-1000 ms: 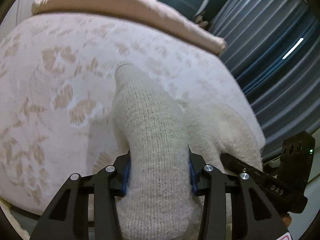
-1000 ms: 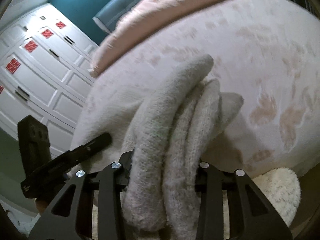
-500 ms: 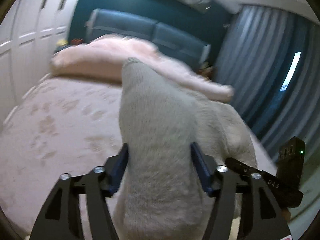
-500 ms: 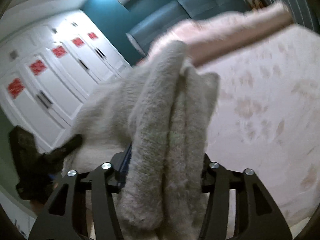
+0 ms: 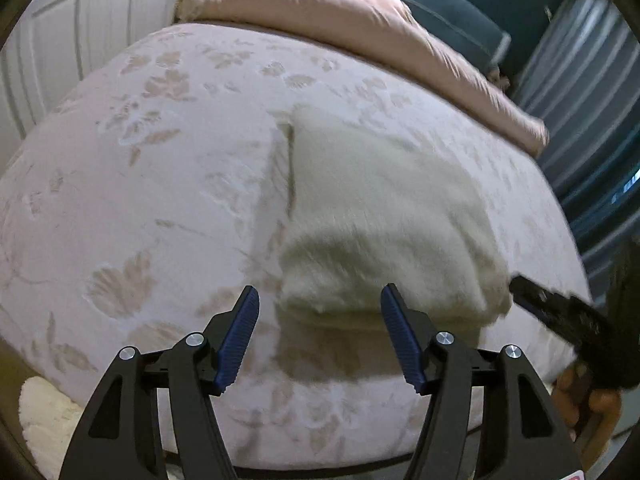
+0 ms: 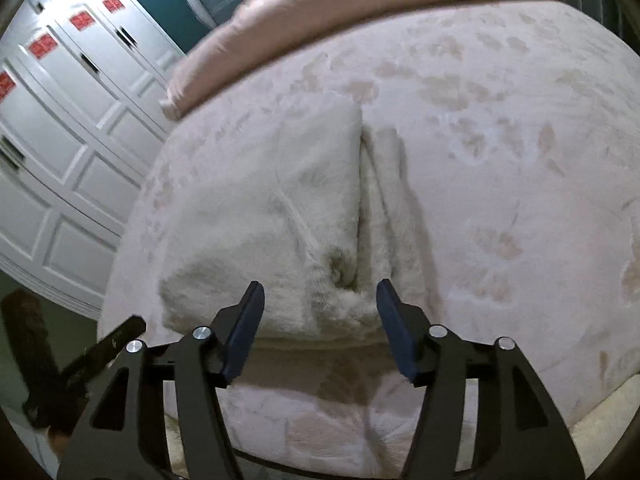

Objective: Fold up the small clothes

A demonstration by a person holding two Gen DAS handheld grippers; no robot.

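The left tool stands spread and empty; the right tool is opening, nothing pressed between its pads. Both sit just short of the folded cream knit garment, which lies flat on the floral bed, likely released to settle the fold.

Both wrist cams look steeply down along their claws, close over the bed. Left cam faces the knit from its left end, right cam from its right end; both share knit, bed, pink duvet.
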